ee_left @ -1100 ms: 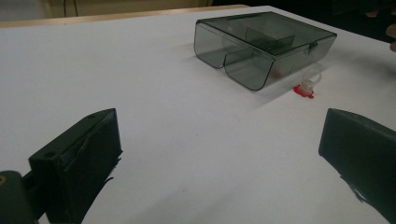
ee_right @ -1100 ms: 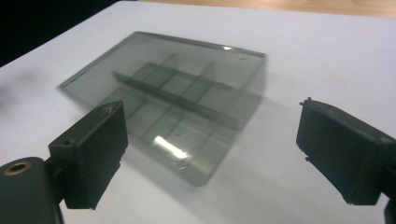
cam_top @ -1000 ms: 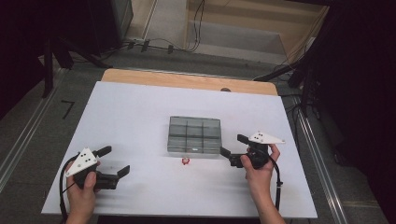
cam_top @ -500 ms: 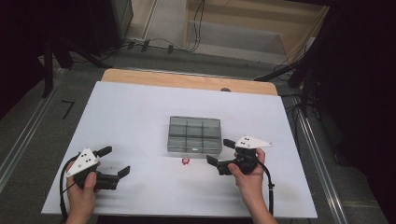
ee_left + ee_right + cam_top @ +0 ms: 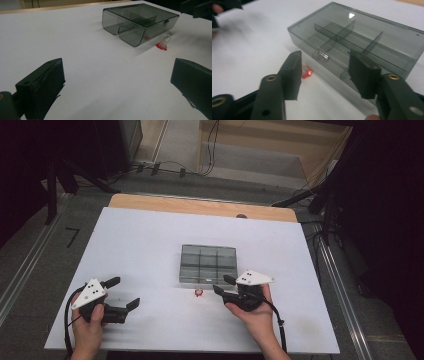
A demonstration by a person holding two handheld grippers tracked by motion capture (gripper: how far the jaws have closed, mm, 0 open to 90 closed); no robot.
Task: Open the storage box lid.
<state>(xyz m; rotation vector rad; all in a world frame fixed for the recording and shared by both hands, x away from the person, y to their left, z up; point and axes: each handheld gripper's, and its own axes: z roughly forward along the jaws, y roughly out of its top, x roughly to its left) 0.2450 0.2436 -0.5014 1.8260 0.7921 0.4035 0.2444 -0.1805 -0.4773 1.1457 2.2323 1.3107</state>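
Note:
A smoky clear compartment box with its lid shut lies mid-table; it also appears in the left gripper view and the right gripper view. A small red-and-clear piece rests on the white top just in front of the box. My right gripper hovers right of that piece, facing the box's front latch. Its jaws have just been closing, stand partly apart and have nothing between them. My left gripper stays wide open near the front left, holding nothing.
The white table top has a wooden strip along its far edge. Beyond it are floor cables and dark stands. The right gripper's black jaws show at the top right of the left gripper view.
My right gripper has slid left along the box's front toward the red piece, and its jaws have narrowed. The left gripper has kept still.

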